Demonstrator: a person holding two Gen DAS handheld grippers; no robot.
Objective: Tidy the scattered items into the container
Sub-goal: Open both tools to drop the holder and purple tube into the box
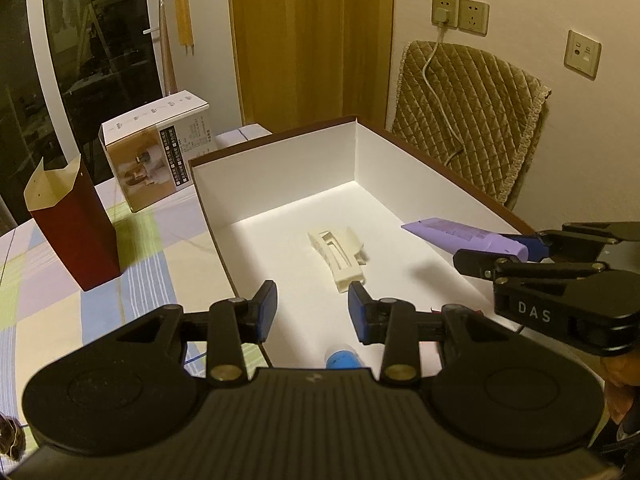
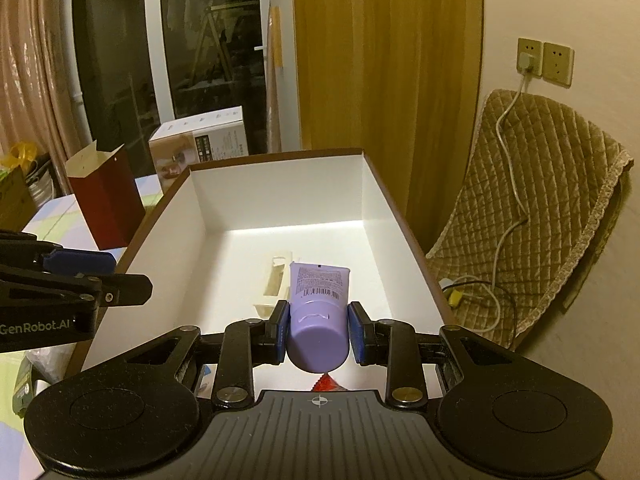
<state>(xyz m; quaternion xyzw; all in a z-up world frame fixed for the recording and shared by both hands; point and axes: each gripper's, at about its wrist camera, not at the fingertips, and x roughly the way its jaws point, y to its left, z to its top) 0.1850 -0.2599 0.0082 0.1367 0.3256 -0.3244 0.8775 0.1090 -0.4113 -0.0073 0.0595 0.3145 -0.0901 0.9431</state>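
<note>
The right claw is clamped on a purple tube near its cap end, both blue pads pressed to its sides; the tube's crimped end points ahead of the claw, over the inside of the white box. Ahead of it and a little left, a cream plastic piece lies on the box floor. The left claw stands spread with nothing between its pads — the cream plastic piece just ahead of it. A dark red carton stands on the worktop, well to that claw's left.
</note>
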